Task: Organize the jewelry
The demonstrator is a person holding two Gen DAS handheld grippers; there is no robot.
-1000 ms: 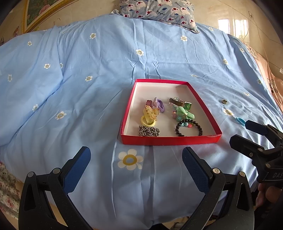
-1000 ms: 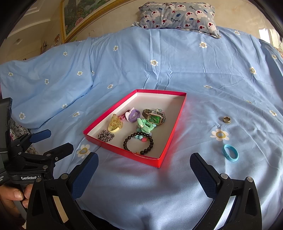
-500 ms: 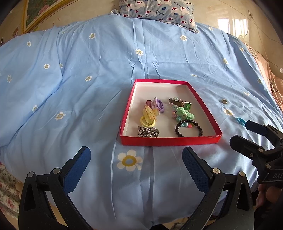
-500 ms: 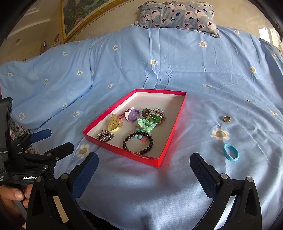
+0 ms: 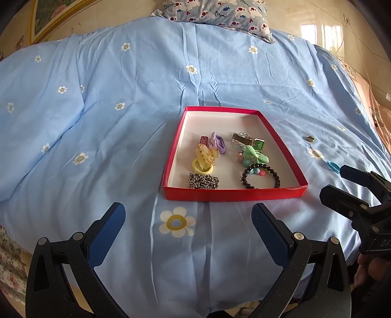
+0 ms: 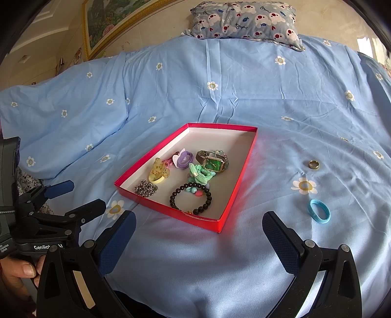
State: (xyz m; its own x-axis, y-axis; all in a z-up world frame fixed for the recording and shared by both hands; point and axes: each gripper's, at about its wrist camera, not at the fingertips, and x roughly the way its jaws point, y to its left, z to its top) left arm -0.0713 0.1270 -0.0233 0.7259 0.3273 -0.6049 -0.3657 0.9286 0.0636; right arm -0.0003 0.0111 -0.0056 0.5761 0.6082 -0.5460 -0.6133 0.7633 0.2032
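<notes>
A red tray [image 5: 234, 194] [image 6: 244, 171] with a white floor lies on the blue bedsheet. It holds a black bead bracelet [image 6: 190, 199], a green-faced watch [image 6: 212, 162], a silver chain [image 6: 146, 188], hair clips and scrunchies. A metal ring [image 6: 313, 164] [image 5: 310, 138] and a light-blue hair tie [image 6: 319, 210] [image 5: 332, 166] lie on the sheet to the right of the tray. My left gripper [image 5: 188, 227] is open and empty in front of the tray. My right gripper [image 6: 199, 232] is open and empty in front of the tray's near right corner.
A patterned pillow [image 6: 246, 20] lies at the head of the bed. A framed picture [image 6: 105, 24] hangs on the wall at the back left. The bed's near edge runs just under both grippers.
</notes>
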